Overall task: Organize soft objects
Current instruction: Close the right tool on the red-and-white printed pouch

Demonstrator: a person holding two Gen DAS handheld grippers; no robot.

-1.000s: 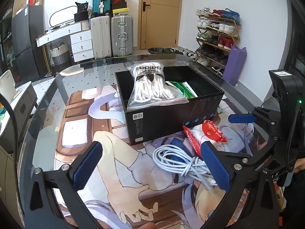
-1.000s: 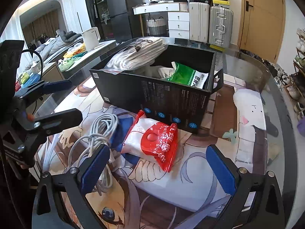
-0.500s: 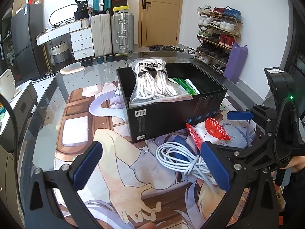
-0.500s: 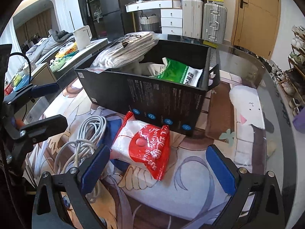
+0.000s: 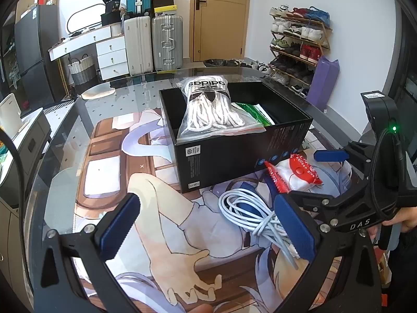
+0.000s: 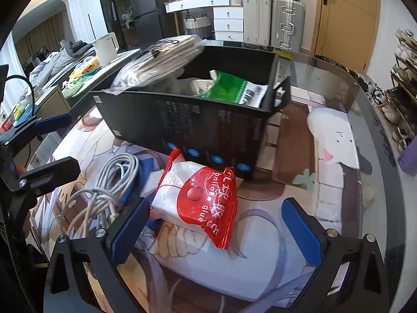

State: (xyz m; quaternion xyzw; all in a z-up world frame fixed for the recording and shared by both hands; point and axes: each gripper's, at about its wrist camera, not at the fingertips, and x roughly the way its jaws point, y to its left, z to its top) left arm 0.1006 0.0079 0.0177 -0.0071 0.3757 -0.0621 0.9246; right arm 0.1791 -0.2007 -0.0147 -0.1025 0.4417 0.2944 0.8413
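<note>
On the near side of the black box (image 6: 198, 133), the right hand-held gripper (image 6: 216, 230) has closed in on the red-and-white packet (image 6: 200, 198) lying on the tabletop (image 6: 336, 96), jaws wide and empty like the left hand-held gripper (image 5: 206, 228), so a pickup looks next.

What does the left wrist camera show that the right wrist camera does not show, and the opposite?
Only the left wrist view shows the adidas print on the clear bag of white laces, and the person's hand holding the right gripper.

Only the right wrist view shows the white kettle on the side counter, and the left gripper from the side.

Both show the black box, the green packet inside it, the red and white balloon glue bag and the coiled grey cable on the mat.
</note>
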